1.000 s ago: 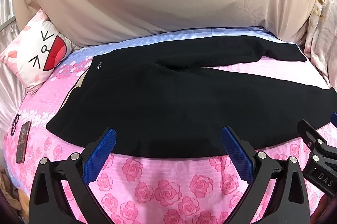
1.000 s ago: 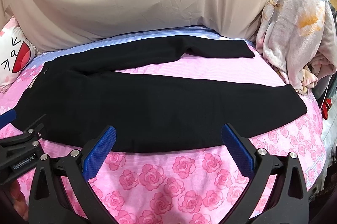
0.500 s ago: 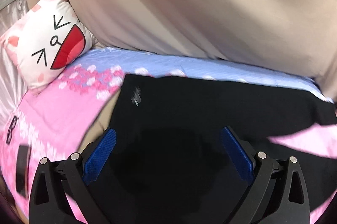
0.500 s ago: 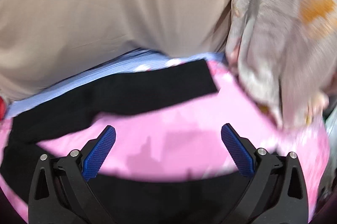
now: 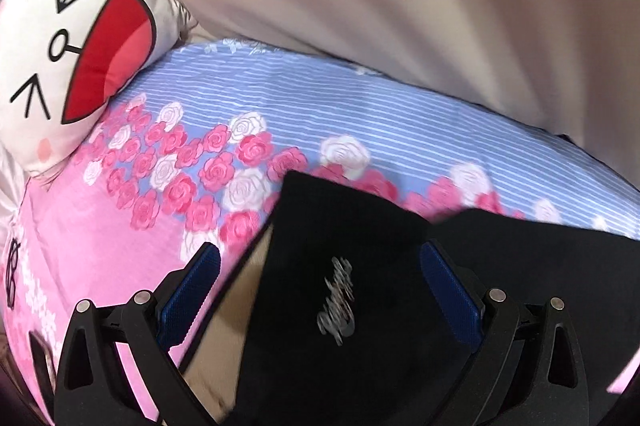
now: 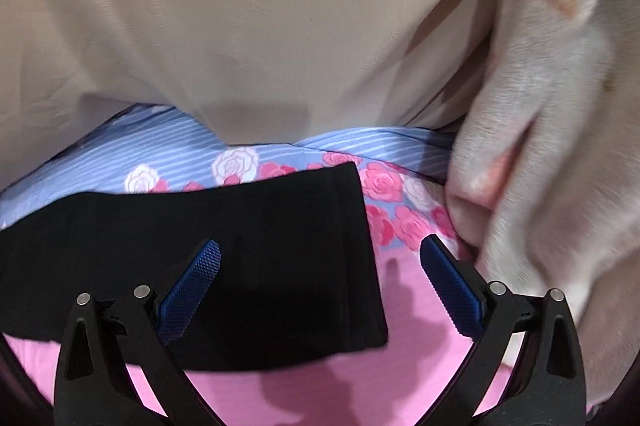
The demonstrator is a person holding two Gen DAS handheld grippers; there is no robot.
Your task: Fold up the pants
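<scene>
Pants (image 5: 360, 286) lay flat on the bed (image 5: 120, 246). Left tool (image 5: 320, 282) stood apart over the waistband corner; right tool (image 6: 320, 278) stood apart, hem (image 6: 352, 246) at 12 o'clock. You needed both layers pinched.

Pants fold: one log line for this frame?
left gripper: open, over pants waistband | right gripper: open, over leg hem | nothing gripped

The pants (image 5: 360, 306) were matt black cloth with a shiny silvery logo (image 5: 337, 300). The bedsheet (image 5: 120, 226) was smooth printed cloth, the blanket (image 6: 560, 146) fuzzy. The left gripper (image 5: 320, 290) had matt black plastic arms, knurled blue pads (image 5: 188, 290) and metal rivets.
</scene>
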